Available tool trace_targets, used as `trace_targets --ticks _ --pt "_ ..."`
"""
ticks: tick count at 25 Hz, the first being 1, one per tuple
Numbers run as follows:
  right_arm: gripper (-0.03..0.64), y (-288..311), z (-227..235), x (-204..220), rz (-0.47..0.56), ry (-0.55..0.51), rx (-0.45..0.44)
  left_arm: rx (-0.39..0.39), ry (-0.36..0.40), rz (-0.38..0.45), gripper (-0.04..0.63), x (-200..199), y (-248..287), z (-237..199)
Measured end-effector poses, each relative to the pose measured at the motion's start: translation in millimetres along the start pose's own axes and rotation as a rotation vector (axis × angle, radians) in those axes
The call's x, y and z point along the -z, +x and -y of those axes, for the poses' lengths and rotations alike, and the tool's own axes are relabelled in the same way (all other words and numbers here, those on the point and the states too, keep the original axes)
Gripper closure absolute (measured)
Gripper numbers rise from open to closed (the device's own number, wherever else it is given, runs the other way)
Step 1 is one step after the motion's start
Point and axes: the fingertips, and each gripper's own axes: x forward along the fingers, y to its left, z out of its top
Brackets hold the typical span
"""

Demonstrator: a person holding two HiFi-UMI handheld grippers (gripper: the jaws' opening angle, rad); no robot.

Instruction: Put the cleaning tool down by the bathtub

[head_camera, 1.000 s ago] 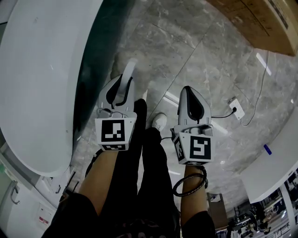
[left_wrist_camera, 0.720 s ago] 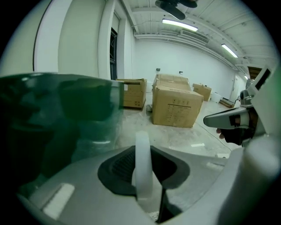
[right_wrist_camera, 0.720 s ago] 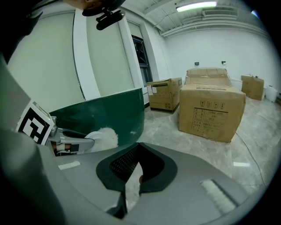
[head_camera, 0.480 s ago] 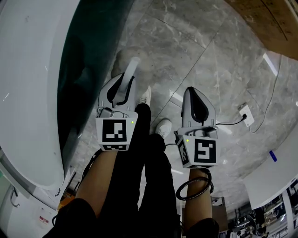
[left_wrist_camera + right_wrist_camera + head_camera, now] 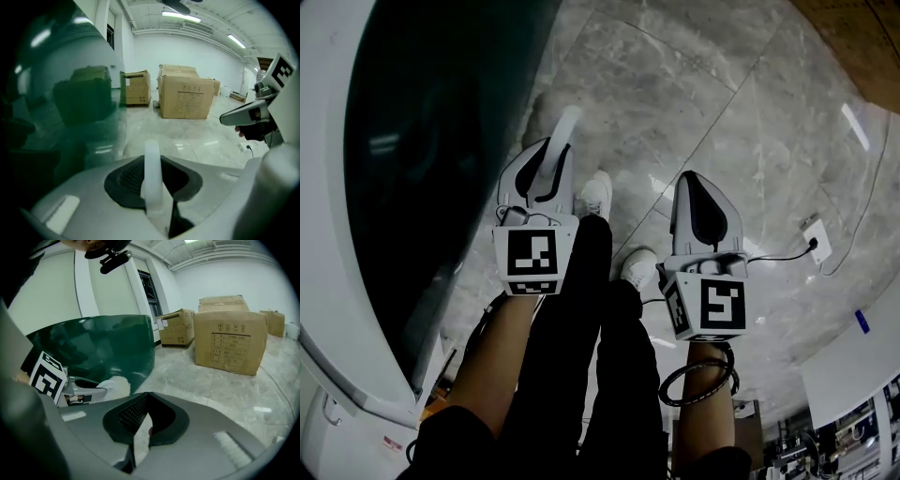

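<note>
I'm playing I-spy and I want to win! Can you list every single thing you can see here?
bathtub: one, dark green with a white rim, left of the person
cleaning tool: one, white, handle in the left gripper, beside the tub
floor: grey marble, underneath everything
cardboard boxes: several, brown, standing farther off on the floor
socket: one, white with a dark cable, on the floor at right
shoes: two, white, below the grippers
trousers: black, on the person's legs
wristbands: black, right wrist
left gripper: pale grey, shut on the tool's handle
right gripper: pale grey, shut, empty
</note>
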Motion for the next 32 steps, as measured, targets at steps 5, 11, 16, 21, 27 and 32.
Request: trace_targets --ticks 5,11,16,21,27,32 --pt "0.603 22 2 20 0.007 0.005 -0.007 -0.008 -0.002 -0.004 0.502 25 25 -6" --pt "0.603 47 4 46 0.015 0.034 -0.006 -0.018 -0.029 -0.027 0.502 58 55 -11" --pt "0.603 64 9 71 -0.006 0.038 -0.004 -0.016 -0.022 -0.041 0.502 84 74 -12" --pt "0.603 79 9 89 -0.017 0.041 -0.011 -0.012 -0.024 -0.064 0.502 111 88 -15" --pt "0.603 96 6 104 -0.010 0.065 -0.017 -0.011 -0.015 -0.089 0.502 137 104 -19" --pt "0.603 105 8 127 -0.038 0.029 -0.042 -0.006 -0.008 -0.093 0.502 153 119 -19"
